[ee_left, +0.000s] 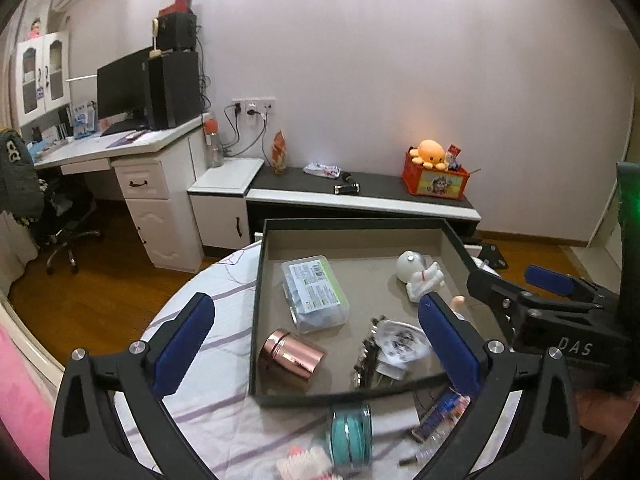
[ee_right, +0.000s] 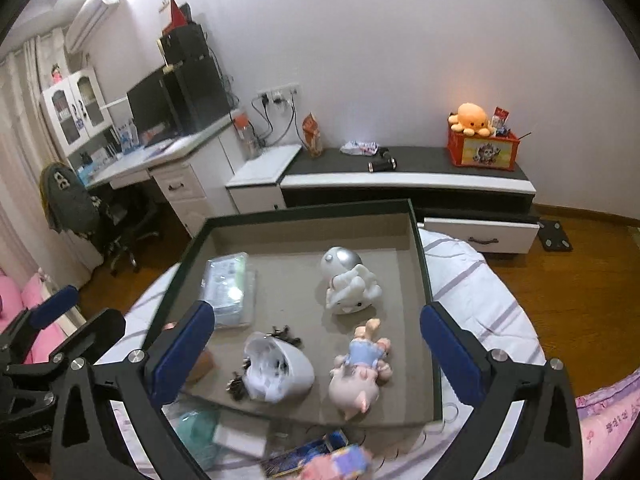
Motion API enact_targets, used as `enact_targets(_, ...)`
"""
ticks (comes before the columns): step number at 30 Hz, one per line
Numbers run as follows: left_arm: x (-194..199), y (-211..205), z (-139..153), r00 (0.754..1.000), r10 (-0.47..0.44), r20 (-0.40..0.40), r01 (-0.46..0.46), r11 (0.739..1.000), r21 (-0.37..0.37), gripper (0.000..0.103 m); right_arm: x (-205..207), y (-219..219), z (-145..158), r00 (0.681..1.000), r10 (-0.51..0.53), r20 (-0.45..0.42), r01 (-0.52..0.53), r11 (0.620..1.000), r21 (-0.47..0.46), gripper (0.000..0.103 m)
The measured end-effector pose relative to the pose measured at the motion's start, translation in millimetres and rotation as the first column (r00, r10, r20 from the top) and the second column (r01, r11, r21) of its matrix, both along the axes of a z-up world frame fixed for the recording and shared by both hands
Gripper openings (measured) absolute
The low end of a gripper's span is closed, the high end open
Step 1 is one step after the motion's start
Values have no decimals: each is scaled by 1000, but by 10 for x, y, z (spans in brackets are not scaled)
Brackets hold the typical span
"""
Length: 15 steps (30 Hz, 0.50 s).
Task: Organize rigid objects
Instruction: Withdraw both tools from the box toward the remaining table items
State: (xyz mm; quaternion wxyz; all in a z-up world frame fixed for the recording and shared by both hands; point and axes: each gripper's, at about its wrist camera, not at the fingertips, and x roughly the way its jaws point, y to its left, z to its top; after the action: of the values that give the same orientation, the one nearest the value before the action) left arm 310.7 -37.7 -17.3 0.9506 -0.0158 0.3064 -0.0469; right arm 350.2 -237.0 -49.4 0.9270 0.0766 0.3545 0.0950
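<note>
— Claws holding anything right now?

— Holding nothing. Left claw (ee_left: 316, 312) standing spread wide, right claw (ee_right: 317, 314) standing just as wide, both hovering over the near edge of the tray (ee_left: 352, 224) and pointing down into it.

— Tray sitting where, and why?

— Resting on the striped cloth of the bench (ee_left: 208, 400), probably serving as the gathering place: already carrying a clear plastic box (ee_left: 314, 294), a rose-gold tin (ee_left: 290, 360) lying on its side, a white astronaut figure (ee_right: 348, 284), a white plug (ee_right: 280, 368) and a pig doll (ee_right: 362, 368).

— Anything waiting outside it?

— Lying on the cloth just in front of the near rim: a teal roll (ee_left: 351, 436) and a blue packet (ee_left: 438, 416), both too blurred for more.

— Sitting how against the claws?

— Teal roll lying below and between the left fingers, closer in than the tips. Blue packet sitting just under the left claw's right-hand finger. Tin and plug lying beyond the rim, ahead of the tips. Looking like a pause between pieces, with the loose ones calling for a pull back and a dip.
</note>
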Motion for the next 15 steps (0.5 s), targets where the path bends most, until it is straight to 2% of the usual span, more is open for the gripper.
enact_targets(7, -485, 67, 184, 999, 14, 38, -14, 1000, 13, 103, -549, 25, 276, 998, -5, 67, 4, 1000, 22, 103)
enact_targets(15, -1016, 195, 261, 998, 34, 51, -33, 999, -24, 103, -1271, -34, 422, 992, -33, 126, 30, 999, 26, 103)
